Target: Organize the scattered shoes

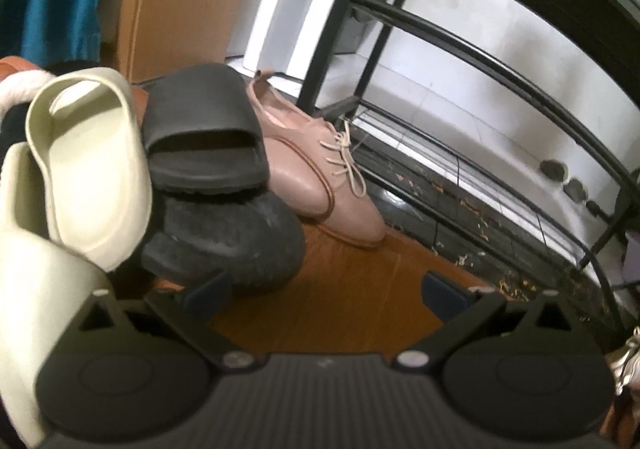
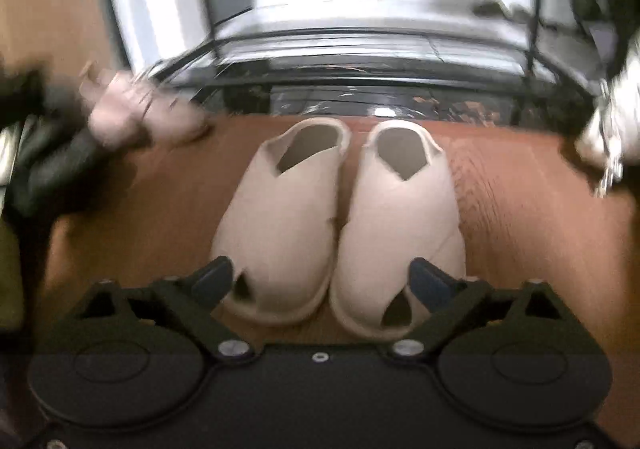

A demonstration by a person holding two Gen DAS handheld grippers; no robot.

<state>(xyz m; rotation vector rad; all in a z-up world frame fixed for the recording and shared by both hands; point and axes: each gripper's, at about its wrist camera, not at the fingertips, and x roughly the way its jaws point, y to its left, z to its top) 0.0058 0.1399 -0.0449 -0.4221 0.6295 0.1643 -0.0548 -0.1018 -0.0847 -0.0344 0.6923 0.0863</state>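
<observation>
The pale pair of slip-ons (image 2: 340,225) sits side by side on the wooden floor (image 2: 520,217), just ahead of the wide-open, empty right gripper (image 2: 322,279). They look light and soft; pinch a heel rim. The left gripper (image 1: 326,289) is open and empty near the black slides (image 1: 204,129).

A black metal rack (image 1: 472,49) stands on the wooden floor (image 1: 352,289) against pale tiles (image 1: 460,97).

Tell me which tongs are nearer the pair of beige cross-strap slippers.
Right. The right tongs sit open right at the toes of the beige slippers, one on each side. The left tongs are open over bare floor by the black slide.
</observation>
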